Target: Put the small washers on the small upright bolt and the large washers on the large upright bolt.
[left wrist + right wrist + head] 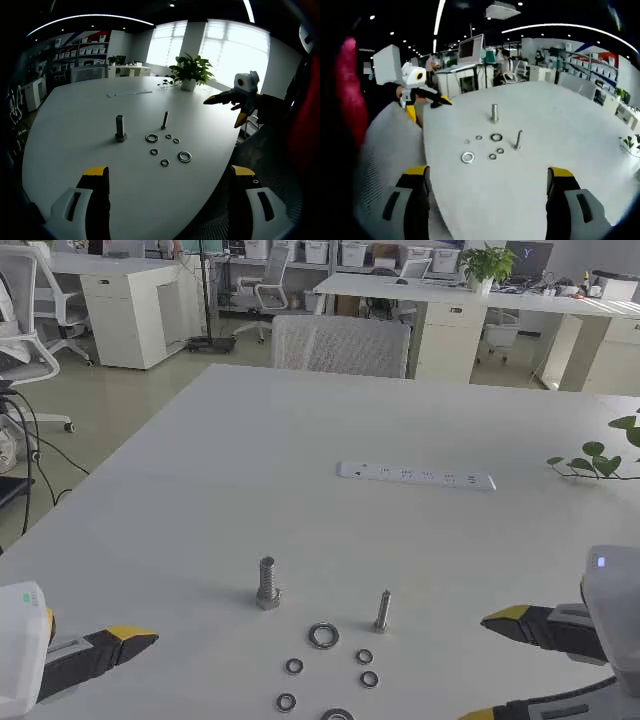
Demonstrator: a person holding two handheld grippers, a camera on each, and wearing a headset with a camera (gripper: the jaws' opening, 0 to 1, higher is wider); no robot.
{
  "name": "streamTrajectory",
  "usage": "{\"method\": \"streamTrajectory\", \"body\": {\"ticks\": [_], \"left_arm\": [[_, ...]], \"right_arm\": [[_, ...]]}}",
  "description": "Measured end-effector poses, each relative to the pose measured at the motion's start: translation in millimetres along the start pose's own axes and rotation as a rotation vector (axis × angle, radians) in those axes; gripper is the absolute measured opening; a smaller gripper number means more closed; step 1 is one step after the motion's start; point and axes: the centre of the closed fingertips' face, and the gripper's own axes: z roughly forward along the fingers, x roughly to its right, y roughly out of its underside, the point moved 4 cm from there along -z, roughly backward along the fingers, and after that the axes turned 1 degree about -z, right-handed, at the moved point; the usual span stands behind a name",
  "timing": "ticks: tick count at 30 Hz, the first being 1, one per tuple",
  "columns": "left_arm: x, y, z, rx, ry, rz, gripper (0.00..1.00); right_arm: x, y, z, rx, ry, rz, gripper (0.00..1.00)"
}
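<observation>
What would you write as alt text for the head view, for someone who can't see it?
On a white table stand a large upright bolt and a small upright bolt, both bare, with six loose washers lying in front of them. The left gripper and right gripper reach in from the lower corners, open and empty. A power strip lies further back.
</observation>
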Motion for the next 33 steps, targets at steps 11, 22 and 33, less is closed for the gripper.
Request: {"method": "streamTrajectory", "body": {"ticks": [11, 22, 33], "left_arm": [[0.4, -1.0, -0.3, 0.004, 0.004, 0.002, 1.0], [-0.6, -2.0, 1.6, 0.005, 0.005, 0.001, 1.0], [0.4, -1.7, 4.0, -0.004, 0.01, 0.002, 1.0]], "right_arm": [[7.0, -13.7, 28.8, -0.101, -0.025, -0.087, 0.55], [10.0, -17.6, 35.5, -0.115, -0.043, -0.104, 0.54], [12.3, -14.2, 27.4, -0.105, -0.03, -0.092, 0.54]]}}
